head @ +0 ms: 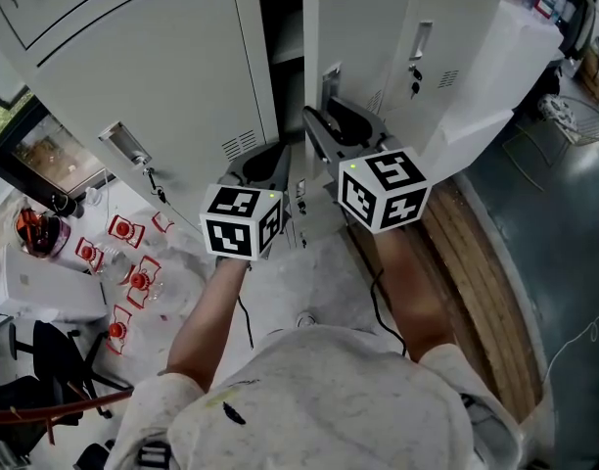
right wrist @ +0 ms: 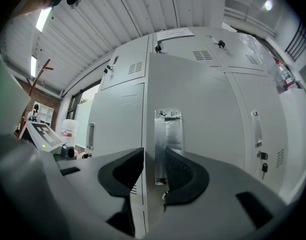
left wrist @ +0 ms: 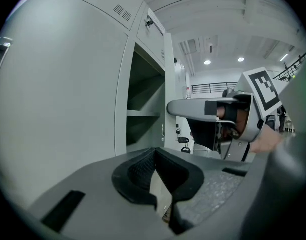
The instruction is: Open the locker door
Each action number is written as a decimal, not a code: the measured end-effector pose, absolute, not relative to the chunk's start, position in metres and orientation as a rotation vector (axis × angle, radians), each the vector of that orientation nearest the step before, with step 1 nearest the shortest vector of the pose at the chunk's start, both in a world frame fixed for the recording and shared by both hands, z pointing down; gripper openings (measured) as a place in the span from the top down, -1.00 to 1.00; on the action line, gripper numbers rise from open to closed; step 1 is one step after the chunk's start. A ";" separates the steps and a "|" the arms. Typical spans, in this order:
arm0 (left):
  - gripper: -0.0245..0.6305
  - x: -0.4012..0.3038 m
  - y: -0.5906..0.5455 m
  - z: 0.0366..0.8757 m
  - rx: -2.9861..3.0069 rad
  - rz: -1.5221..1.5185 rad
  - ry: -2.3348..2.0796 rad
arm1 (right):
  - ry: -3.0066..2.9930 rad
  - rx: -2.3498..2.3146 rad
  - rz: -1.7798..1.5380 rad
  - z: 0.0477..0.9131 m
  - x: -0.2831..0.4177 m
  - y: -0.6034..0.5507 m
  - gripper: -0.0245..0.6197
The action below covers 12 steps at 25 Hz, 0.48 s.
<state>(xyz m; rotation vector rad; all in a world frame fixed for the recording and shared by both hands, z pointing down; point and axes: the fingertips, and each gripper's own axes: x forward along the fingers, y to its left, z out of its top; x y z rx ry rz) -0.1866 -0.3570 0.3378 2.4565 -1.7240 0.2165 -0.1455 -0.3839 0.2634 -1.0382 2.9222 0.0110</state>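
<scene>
The grey locker door stands ajar, with a dark opening to its left. My right gripper is at the door's free edge, just below the metal handle. In the right gripper view its jaws straddle that edge, open: the left pad lies beside the edge, the right pad overlaps the handle, and a strip of door shows between them. My left gripper hangs close by to the left, shut and holding nothing, pointing at the open compartment.
A closed locker door with its own handle stands to the left. Keys hang in a lock on the right. Red-and-white items lie on the floor at left, near a chair. Wooden planks run along the right.
</scene>
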 end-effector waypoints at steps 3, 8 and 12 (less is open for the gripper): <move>0.91 -0.181 -0.354 0.338 2.445 0.210 -1.737 | 2.928 -1.023 0.007 0.264 -0.138 -0.380 0.53; 0.90 -0.169 -0.349 0.339 2.432 0.204 -1.750 | 2.929 -1.015 0.007 0.264 -0.123 -0.373 0.53; 0.90 -0.155 -0.347 0.340 2.429 0.200 -1.750 | 2.935 -1.005 0.012 0.264 -0.109 -0.368 0.53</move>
